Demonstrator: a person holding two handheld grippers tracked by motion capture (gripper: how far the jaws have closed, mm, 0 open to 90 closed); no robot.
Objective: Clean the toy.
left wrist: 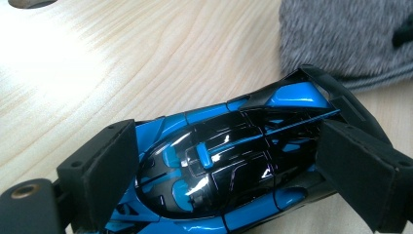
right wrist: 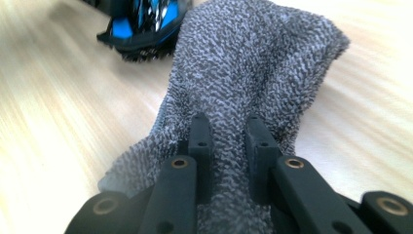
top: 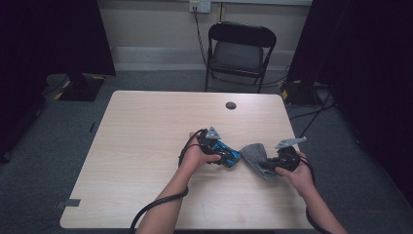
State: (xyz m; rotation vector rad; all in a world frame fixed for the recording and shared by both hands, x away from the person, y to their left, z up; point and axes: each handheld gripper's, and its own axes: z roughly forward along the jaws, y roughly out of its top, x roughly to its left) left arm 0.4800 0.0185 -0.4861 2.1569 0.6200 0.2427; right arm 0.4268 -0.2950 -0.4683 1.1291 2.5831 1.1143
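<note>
step: wiping the toy car | left gripper (top: 229, 157) clamps blue-and-black toy car (top: 225, 152), frame middle | right gripper (top: 271, 163) pinches grey cloth (top: 255, 156) (beside car) | next: rub cloth on car, likely

A black folding chair (top: 241, 51) stands at twelve o'clock beyond the wooden bench (top: 146, 146), on grey carpet (top: 39, 161), flanked by dark curtains (top: 48, 34).

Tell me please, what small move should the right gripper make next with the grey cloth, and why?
Probably bring the grey fuzzy cloth onto the glossy blue-and-black toy car to wipe it. The right gripper pinches the cloth beside the car, and the left gripper clamps the car on the wooden table.
</note>
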